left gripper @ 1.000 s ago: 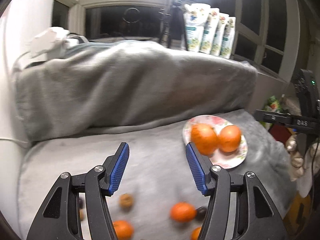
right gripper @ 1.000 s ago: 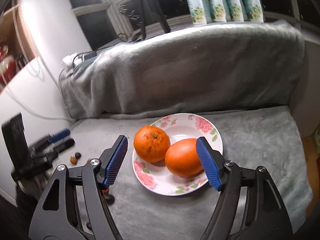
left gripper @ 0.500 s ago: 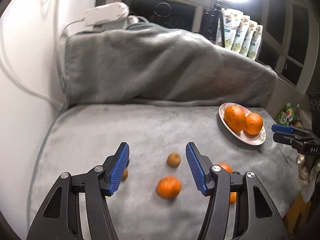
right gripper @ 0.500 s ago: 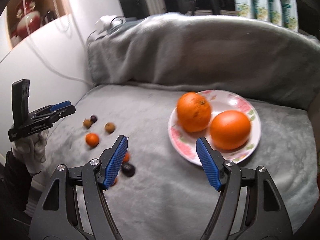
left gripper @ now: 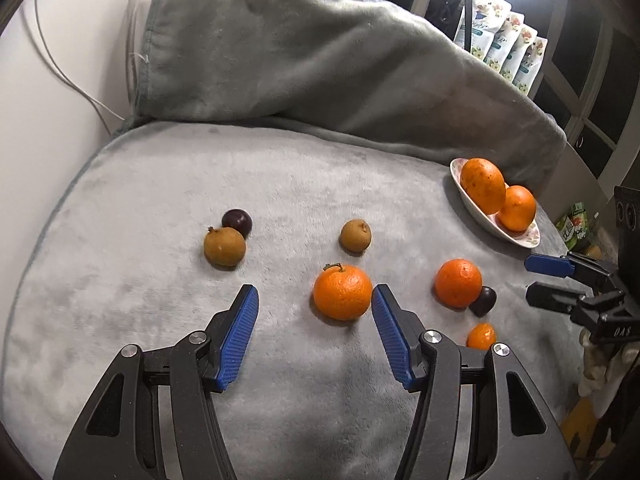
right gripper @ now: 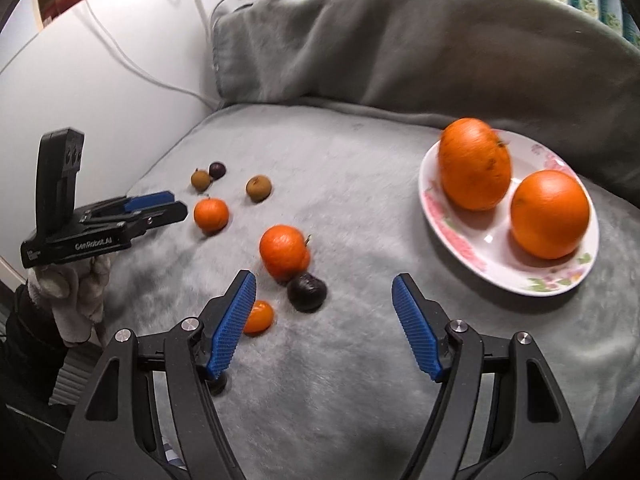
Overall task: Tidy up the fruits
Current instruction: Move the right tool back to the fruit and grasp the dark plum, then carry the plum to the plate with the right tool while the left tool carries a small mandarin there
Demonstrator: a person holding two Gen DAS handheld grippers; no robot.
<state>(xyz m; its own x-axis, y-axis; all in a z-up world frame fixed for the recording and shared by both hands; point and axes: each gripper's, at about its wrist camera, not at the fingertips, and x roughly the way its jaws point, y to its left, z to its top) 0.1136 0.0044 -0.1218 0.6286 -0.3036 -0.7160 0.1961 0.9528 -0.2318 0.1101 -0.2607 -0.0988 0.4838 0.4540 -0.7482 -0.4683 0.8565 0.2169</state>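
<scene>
Left gripper [left gripper: 315, 336]: black plastic frame with triangular cut-outs, ribbed blue pads [left gripper: 236, 340], silver screws, white "GenRobot.AI" lettering on its side, right gripper [right gripper: 323, 326]: same build, pale grey knitted glove [right gripper: 74, 300], dark sleeve [right gripper: 30, 344]

A surface draped in a grey fleece blanket [left gripper: 168, 184] carries everything. On it lie two brown round fruits [left gripper: 225, 246] [left gripper: 355, 235], the left one touching a dark plum [left gripper: 237, 221]. Nearer sit two tangerines [left gripper: 343, 291] [left gripper: 458, 282], the right one touching another dark plum [left gripper: 483, 300], with a small orange fruit [left gripper: 481, 336] just beside. A floral plate [right gripper: 460, 242] stands at the right.
</scene>
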